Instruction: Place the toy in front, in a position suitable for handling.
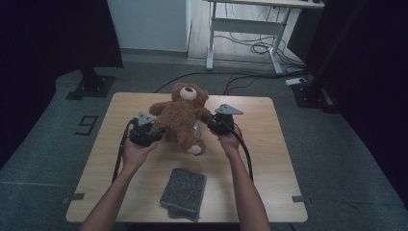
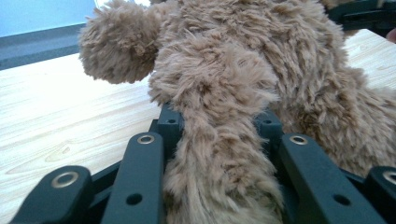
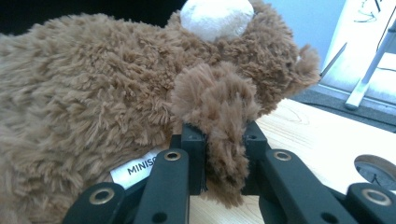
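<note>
Both grippers clamp a limb of the teddy bear (image 1: 180, 118): left gripper (image 2: 219, 140) on one, right gripper (image 3: 224, 144) on an arm. Lift evenly (plush slips), keeping the fur deep between the fingers (image 3: 194, 140).

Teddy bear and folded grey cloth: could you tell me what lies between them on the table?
Nothing: in the high view, bare table separates the teddy bear from the folded grey cloth.

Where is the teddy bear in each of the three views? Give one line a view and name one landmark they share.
High view: the teddy bear is at the table's far middle, held between both grippers.
Left gripper view: it takes up the centre and right, one limb between the black jaws.
Right gripper view: it spreads across the left and centre, another limb clamped between the jaws.
Shared landmark: the light wooden table, under the bear in every view.
</note>
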